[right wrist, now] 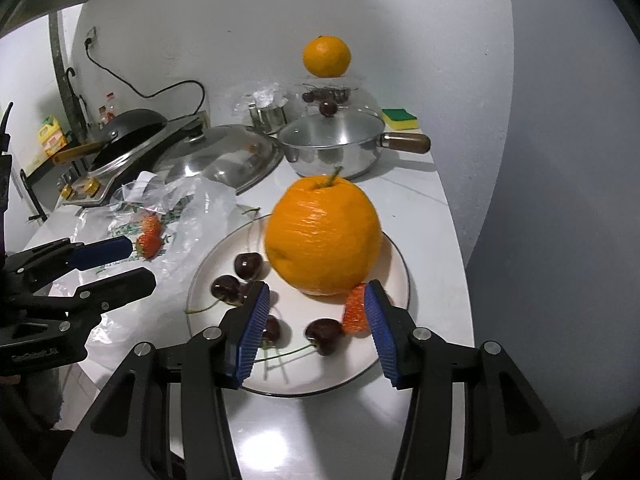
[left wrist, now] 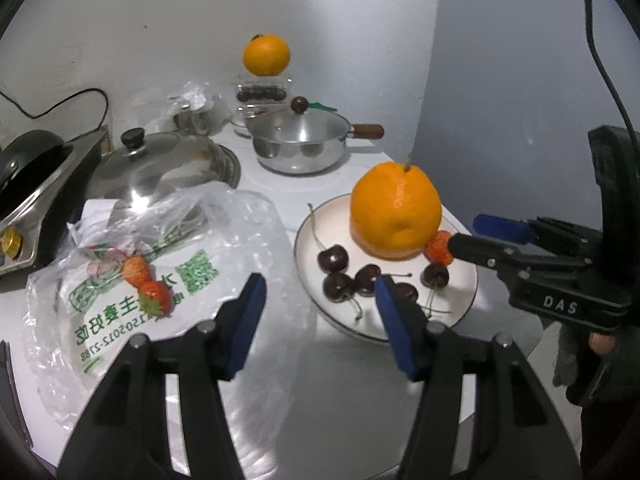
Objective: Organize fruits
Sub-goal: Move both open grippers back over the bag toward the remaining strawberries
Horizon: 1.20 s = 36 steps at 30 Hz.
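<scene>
Both tongs, left (left wrist: 320, 292) and right (right wrist: 316, 300), stand released above the plate (right wrist: 396, 264) near the tabletop's (right wrist: 436, 216) right edge.

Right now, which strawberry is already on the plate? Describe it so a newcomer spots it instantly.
Find the white plate with the big orange on it. The strawberry lies on the plate against the orange's base, next to a dark cherry. It is the only red fruit on the plate; the other two strawberries lie off it on the plastic bag.
</scene>
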{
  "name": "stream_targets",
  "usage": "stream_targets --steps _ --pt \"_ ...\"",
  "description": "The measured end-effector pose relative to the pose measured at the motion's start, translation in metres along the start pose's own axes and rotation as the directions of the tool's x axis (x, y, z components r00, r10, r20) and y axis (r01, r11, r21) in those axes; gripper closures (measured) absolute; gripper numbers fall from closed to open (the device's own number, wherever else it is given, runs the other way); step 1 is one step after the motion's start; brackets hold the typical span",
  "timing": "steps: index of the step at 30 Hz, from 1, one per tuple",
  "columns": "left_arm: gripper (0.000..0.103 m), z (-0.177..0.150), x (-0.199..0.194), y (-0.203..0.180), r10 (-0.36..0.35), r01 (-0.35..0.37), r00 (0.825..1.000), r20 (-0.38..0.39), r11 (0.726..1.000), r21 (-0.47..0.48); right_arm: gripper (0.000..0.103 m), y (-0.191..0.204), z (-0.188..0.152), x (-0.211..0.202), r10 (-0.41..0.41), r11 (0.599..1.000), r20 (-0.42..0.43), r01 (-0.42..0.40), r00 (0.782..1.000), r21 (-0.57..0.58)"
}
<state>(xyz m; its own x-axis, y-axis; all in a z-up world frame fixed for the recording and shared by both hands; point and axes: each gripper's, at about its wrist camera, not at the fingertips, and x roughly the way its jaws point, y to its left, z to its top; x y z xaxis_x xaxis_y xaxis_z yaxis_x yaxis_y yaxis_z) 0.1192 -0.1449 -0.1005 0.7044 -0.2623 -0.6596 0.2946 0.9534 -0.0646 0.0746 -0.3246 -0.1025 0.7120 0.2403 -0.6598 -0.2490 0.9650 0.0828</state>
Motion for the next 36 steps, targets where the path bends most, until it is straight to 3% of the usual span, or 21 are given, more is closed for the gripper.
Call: stream_targets --steps 36 --pt "0.045 -0.031 -0.061 0.106 0.11 -0.1 0.992 0.068 0.986 -0.134 0.051 0.124 0.028 0.023 0.081 0.987 -0.017 -0.083 0.997 -0.134"
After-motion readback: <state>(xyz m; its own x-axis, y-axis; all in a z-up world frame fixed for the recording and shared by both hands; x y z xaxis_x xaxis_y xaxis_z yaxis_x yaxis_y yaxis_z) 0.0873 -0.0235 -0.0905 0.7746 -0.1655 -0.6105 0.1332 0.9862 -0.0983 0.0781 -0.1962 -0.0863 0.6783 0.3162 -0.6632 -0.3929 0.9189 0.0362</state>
